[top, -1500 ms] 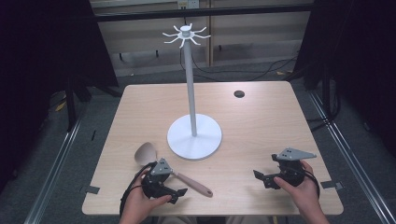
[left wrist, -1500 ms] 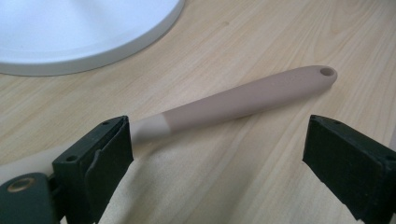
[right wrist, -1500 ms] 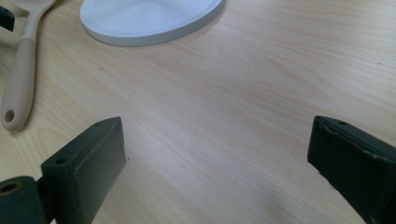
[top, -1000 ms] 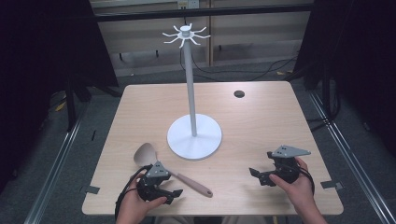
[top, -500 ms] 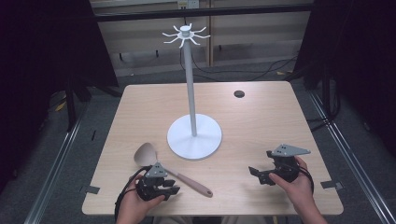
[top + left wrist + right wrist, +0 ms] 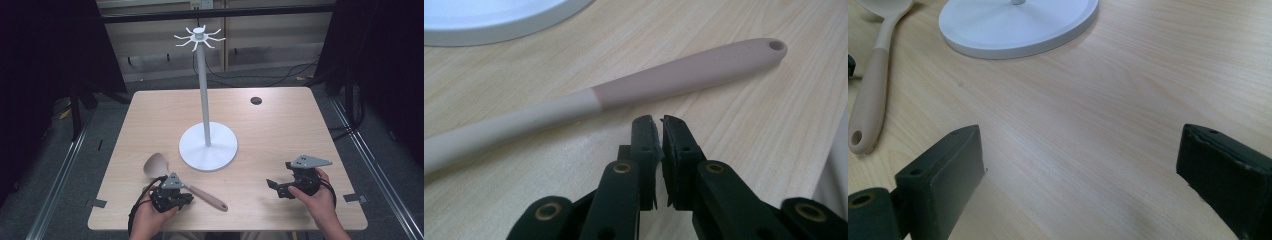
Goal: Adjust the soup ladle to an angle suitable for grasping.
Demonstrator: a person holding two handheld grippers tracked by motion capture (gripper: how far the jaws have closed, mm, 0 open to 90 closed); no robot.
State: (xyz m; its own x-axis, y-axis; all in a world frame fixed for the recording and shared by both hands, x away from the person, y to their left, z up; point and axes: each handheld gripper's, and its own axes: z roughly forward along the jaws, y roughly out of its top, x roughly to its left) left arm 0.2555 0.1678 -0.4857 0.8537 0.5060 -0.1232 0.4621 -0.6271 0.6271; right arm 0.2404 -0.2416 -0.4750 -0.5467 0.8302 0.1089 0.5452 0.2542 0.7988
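Observation:
A beige spoon point(image 6: 205, 196) with a pinkish handle end lies flat near the table's front left, its bowl point(image 6: 156, 166) pointing away. My left gripper point(image 6: 187, 199) rests at the handle's near side. In the left gripper view its jaws point(image 6: 660, 122) have just been closing and now stand shut with nothing between them, the spoon handle point(image 6: 624, 92) lying just beyond the tips. My right gripper point(image 6: 275, 189) sits at the front right, open point(image 6: 1080, 150) over bare wood. A white hook stand point(image 6: 208, 146) rises from mid-table.
The stand's round base point(image 6: 1018, 25) lies between the two grippers and further back, with its hook crown point(image 6: 199, 36) high above. A small dark disc point(image 6: 256, 100) sits at the back right. The table's front edge runs just below both hands.
The left gripper's jaws have come together beside the spoon handle, holding nothing. The spoon has not moved. The right hand has stayed where it was.

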